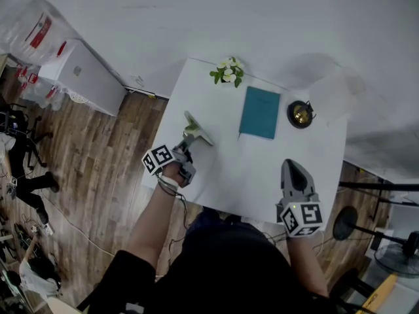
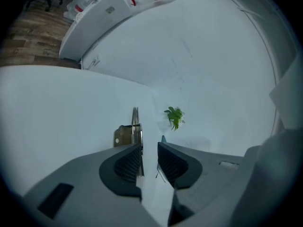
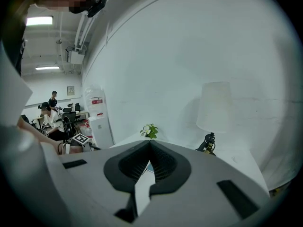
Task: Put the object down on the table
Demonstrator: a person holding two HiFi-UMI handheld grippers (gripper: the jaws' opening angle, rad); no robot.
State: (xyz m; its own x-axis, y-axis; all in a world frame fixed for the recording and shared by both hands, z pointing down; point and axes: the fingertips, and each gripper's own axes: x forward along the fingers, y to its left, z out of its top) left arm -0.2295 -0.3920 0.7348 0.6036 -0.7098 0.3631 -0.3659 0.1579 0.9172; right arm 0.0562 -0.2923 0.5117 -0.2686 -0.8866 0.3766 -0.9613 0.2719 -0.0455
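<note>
**Left gripper [image 2: 149, 148] parted a little, metal piece [image 2: 129, 135] along one pad**

Your left gripper's jaws stand a narrow gap apart, and the white table [image 1: 249, 169] shows through that gap. They are not clamped on anything. The metal piece is a brass-coloured plate with a thin steel blade standing on edge. It starts at the inner face of the pad on the left of that view and runs forward past the jaw tips. The blade's edge touches or nearly touches that pad; you cannot tell which. The opposite pad is clear of the piece.

From your head view, the metal piece [image 1: 196, 131] rests on the table well to the left of the teal book [image 1: 260, 112], near the table's left edge. The left gripper [image 1: 186, 146] points at it from just on your side, with its tips at the piece's near end.

Your right gripper [image 3: 150, 148] has its jaws pressed together with nothing between them. In the head view, the right gripper [image 1: 292, 169] hovers over the table on your side of the book and slightly to the right of it, well apart from the metal piece.

A small potted plant [image 1: 228, 72] stands beyond the book's far left corner, at the table's far edge. A lamp [image 1: 301, 114] with a dark base and a pale shade stands just to the right of the book. The right gripper view shows the plant [image 3: 150, 131] straight ahead over the closed jaws, with the lamp [image 3: 213, 108] to its right.
</note>
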